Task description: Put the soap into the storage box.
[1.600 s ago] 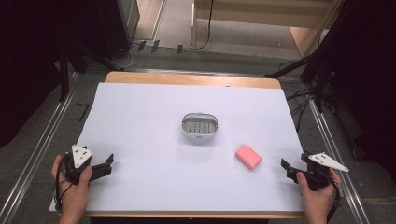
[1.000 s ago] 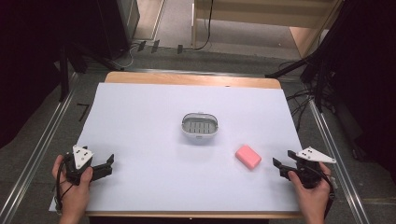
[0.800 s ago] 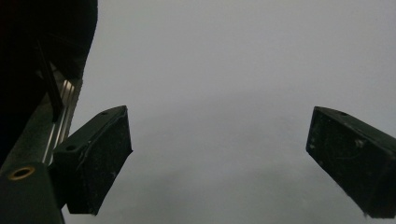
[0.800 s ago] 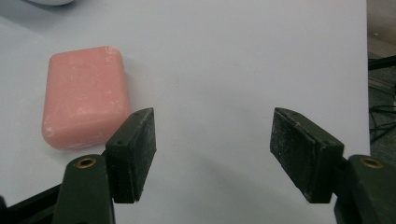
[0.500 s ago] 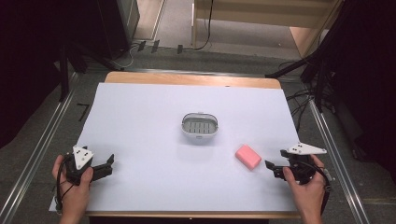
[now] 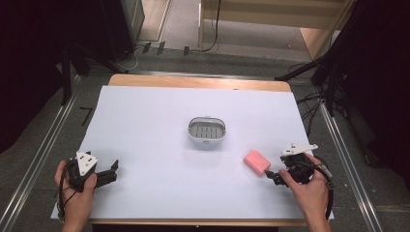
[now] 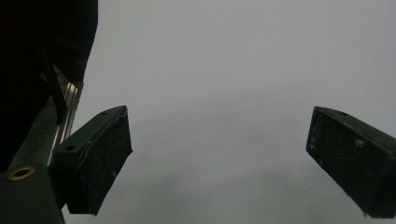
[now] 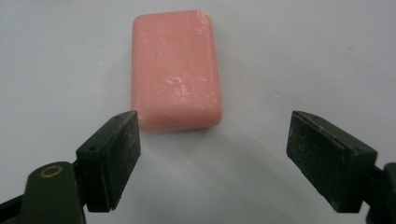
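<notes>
Your right gripper (image 6: 273,175) sits at the lower right of the high view, its tips partly lost against your own hand (image 6: 309,186), so from there you cannot tell whether they touch the pink soap bar (image 6: 256,162) just beside them. The right gripper view settles it: the bar (image 8: 175,70) lies ahead of the two black jaws, its near end just past their tips, nothing between them, nothing held. Those jaws have just been opening and stand about half spread.

The bar is a rounded rectangle, salmon pink, its top face scuffed with pale whitish marks (most visible near the middle). It lies flat on the white table sheet (image 6: 159,125), right of centre in the lower half of the high view, below and right of the small white oval dish (image 6: 207,131). Its long axis there runs diagonally from upper left to lower right, the lower-right end nearest your gripper; in the right gripper view it points straight up the frame, away from the jaws.

Your left gripper (image 6: 112,171) rests at the lower left, jaws wide apart and empty over bare sheet; the dark shape at that view's upper left is too dim to make out.
</notes>
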